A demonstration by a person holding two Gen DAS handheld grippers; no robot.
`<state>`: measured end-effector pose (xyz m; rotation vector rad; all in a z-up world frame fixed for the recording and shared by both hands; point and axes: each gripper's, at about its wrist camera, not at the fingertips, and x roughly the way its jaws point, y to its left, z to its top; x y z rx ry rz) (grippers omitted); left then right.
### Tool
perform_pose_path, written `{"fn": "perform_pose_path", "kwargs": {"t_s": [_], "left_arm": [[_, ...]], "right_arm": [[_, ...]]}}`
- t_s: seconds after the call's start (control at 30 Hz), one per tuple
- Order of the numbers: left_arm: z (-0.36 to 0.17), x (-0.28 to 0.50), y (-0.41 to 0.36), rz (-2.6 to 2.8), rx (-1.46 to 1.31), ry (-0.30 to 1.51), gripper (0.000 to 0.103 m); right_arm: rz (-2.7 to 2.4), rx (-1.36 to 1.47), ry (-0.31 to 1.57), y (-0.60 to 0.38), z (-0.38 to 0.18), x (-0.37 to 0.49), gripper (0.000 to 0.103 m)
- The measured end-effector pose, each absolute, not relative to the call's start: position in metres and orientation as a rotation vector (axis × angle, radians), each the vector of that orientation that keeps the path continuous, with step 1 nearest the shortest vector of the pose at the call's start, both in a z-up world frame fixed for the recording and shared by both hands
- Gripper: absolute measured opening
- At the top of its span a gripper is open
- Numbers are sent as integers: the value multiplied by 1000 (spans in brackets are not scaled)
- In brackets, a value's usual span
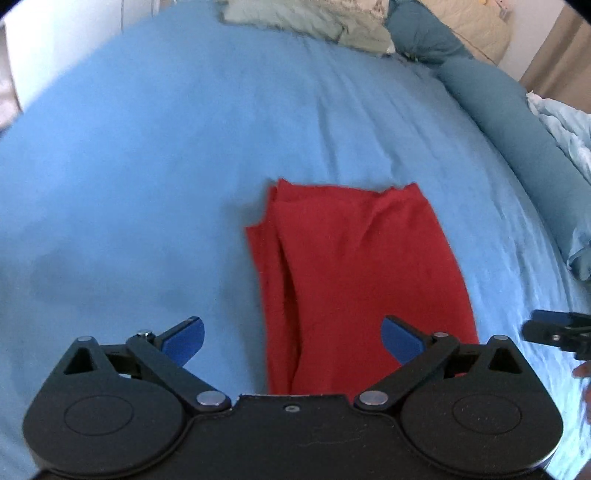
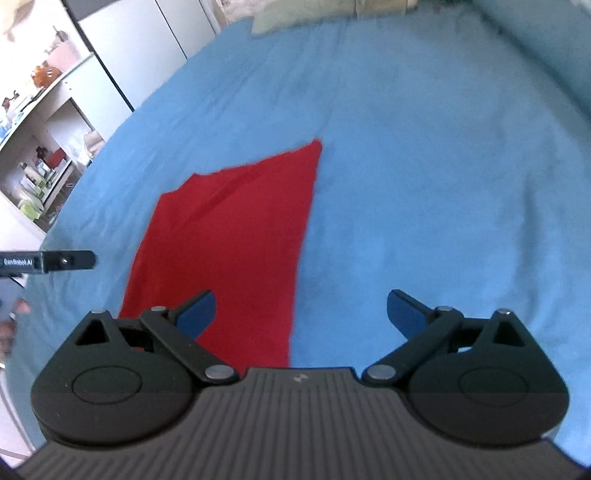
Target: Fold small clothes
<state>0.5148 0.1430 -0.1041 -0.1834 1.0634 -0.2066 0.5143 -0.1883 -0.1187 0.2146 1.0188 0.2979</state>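
Observation:
A red garment [image 1: 354, 273] lies folded lengthwise into a long strip on the blue bed sheet [image 1: 147, 166]. My left gripper [image 1: 291, 339] is open and empty above its near end, the right fingertip [image 1: 400, 339] over the cloth. In the right wrist view the same red garment [image 2: 236, 236] lies left of centre. My right gripper [image 2: 301, 314] is open and empty, its left fingertip [image 2: 197, 312] over the cloth's near edge. Each gripper shows at the other view's edge: the right one [image 1: 554, 332], the left one [image 2: 48, 261].
Teal pillows [image 1: 498, 110] and a pale crumpled blanket [image 1: 565, 125] lie along the right side of the bed. Light green bedding [image 1: 306, 22] sits at the far end. White shelves with small items [image 2: 40, 122] stand left of the bed.

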Motion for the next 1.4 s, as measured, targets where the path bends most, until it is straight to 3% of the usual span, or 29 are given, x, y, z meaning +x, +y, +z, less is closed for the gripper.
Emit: {"fn": "perform_pose_path", "kwargs": {"t_s": [0.2,0.37,0.43,0.47,0.5,0.6,0.67,1.13,1.23,1.4], "left_arm": [[-154,544,135,-248,-246,1129,83],[-166,547,129,-263,-257,1113,80],[-168,550,125,-275,-248,1109,69],[-168,551,124,-290,-253,1109,56],[-166,551,125,-296,-260,1112,49],[-158,547,121,-279,-244,1100,33],[-150,544,117,-268,-225,1088,29],[-64,441,47,-333,-80,1027,26],[-75,410,27,-354,-125,1054,26],[-127,373,-11,-331,-95,1107,27]], "right_arm": [[305,295,1073,-166,-161,548,103],[327,321,1096,-153,-179,565,97],[337,329,1094,-151,-180,567,87],[359,344,1097,-149,-180,568,70],[369,354,1102,-149,-183,571,60],[357,320,1073,-144,-174,566,46],[349,312,1046,-141,-165,561,41],[380,297,950,-197,-70,449,38],[331,291,967,-221,-71,407,38],[230,277,1044,-256,-129,363,39]]}}
